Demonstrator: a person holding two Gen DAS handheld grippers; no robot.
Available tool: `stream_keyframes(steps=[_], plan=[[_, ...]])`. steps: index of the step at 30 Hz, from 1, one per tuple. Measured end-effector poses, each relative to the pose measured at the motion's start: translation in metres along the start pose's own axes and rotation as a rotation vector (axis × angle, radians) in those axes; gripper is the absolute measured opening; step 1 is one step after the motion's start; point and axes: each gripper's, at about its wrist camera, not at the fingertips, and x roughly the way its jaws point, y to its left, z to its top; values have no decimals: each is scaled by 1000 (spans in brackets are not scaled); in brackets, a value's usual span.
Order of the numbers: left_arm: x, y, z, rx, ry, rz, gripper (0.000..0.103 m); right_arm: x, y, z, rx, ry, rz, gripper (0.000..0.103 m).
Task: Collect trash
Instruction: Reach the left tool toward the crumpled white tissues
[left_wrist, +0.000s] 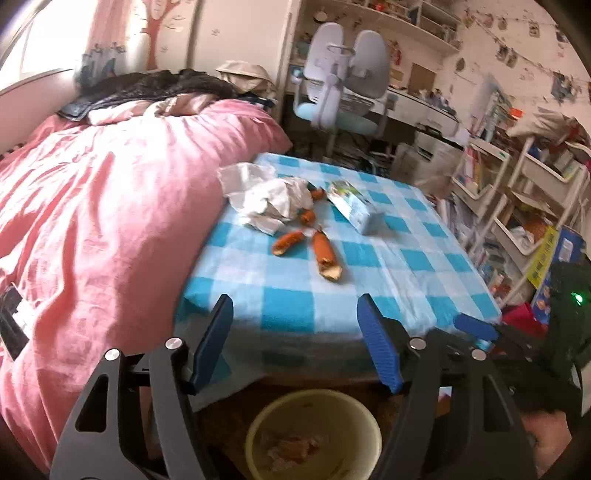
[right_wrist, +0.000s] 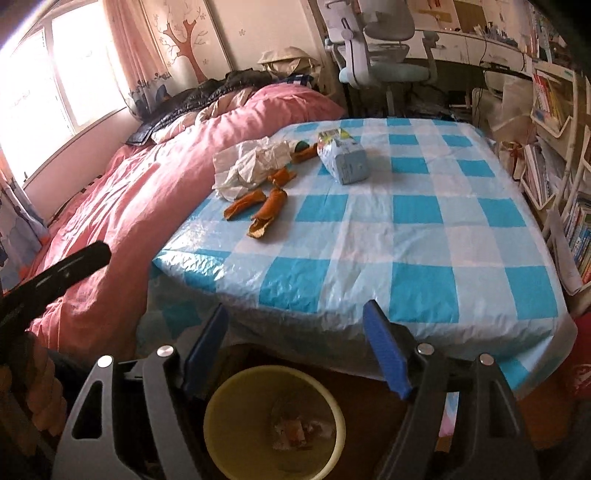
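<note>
Left gripper (left_wrist: 295, 339): jaws spread wide, nothing between the blue pads, hanging above the near edge of the counter (left_wrist: 424, 280) and over the yellow bin (left_wrist: 314, 435). Right gripper (right_wrist: 295, 347): jaws likewise wide apart, empty, poised over the same near edge with the bin (right_wrist: 275, 417) directly below.

Bin on the floor under the counter's front edge, just beside the pink bed (left_wrist: 92, 206). Some crumpled scraps, pale with an orange bit, already at its bottom; blurred, cannot tell what exactly.

Counter covered with a blue-and-white checked cloth. Remaining trash clustered at the far left part, near the bed side:
- crumpled white tissue (right_wrist: 251, 166), nearest the bed edge;
- orange peel pieces (right_wrist: 267, 214) just in front of and touching the tissue, several strips, the largest curled and lying nearest to the grippers;
- small pale-blue carton (right_wrist: 341, 158) lying on its side to the right of the peel, close to but apart from the tissue.

In the left wrist view, same order: tissue (left_wrist: 258, 199), peel pieces (left_wrist: 325, 251), carton (left_wrist: 354, 210). Right half of the counter bare cloth.

Right gripper's blue fingertip (left_wrist: 474, 326) visible at the counter's near right corner in the left view, with a hand (left_wrist: 546, 435) below it.
</note>
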Motion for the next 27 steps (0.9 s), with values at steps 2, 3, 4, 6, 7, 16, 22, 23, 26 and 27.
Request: stream_keyframes(steps=[2, 3, 4, 6, 7, 16, 22, 23, 26, 27], plan=[[1, 4, 4, -16, -7, 11, 67, -1, 0, 1, 0, -9, 0, 73], [2, 6, 5, -24, -10, 16, 67, -1, 1, 1, -2, -12, -1, 73], [2, 8, 6, -35, -14, 19, 67, -1, 1, 1, -3, -12, -2, 73], [4, 11, 9, -50, -20, 22, 67, 0, 1, 1, -4, -10, -1, 73], [5, 12, 10, -53, -21, 21, 67, 0, 1, 1, -5, -9, -2, 73], [27, 13, 41, -49, -42, 24, 67, 3, 8, 8, -39, -2, 7, 73], [59, 15, 75, -34, -46, 41, 67, 25, 18, 29, -99, 43, 19, 73], [67, 17, 81, -47, -36, 34, 68, 29, 20, 33, -112, 49, 22, 73], [92, 19, 95, -64, -10, 22, 68, 48, 32, 51, -181, 83, 34, 73], [99, 17, 99, -62, -7, 22, 68, 55, 36, 56, -201, 93, 39, 73]])
